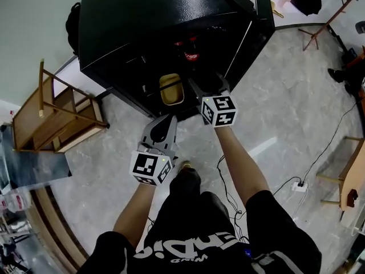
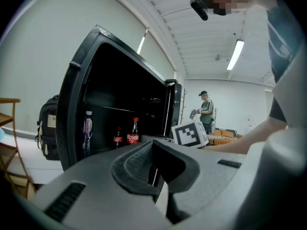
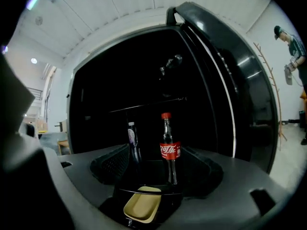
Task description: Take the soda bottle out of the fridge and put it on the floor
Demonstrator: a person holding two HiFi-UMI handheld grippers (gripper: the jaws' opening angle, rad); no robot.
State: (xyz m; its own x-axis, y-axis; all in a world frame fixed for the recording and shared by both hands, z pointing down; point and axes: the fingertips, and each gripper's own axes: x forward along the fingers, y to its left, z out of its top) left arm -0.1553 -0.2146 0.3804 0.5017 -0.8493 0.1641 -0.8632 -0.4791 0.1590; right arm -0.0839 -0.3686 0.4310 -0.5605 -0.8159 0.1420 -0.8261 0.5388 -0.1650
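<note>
Soda bottle [image 3: 169, 147], upright in fridge [image 1: 142, 16]: likely heavy, slick; grip mid-body. Right gripper [image 3: 158, 174] agape, left gripper [image 2: 154, 169] closed, both empty.

Ahead of the grey right hand-held gripper [image 3: 158, 167], the black fridge [image 3: 225, 80] shows a dark soda bottle [image 3: 170, 150] with red cap and label, a purple-labelled bottle [image 3: 133, 143], and nearer, a yellow tray [image 3: 143, 202].

Grey marbled floor [image 1: 285, 124], pale wall [image 1: 34, 21]
</note>
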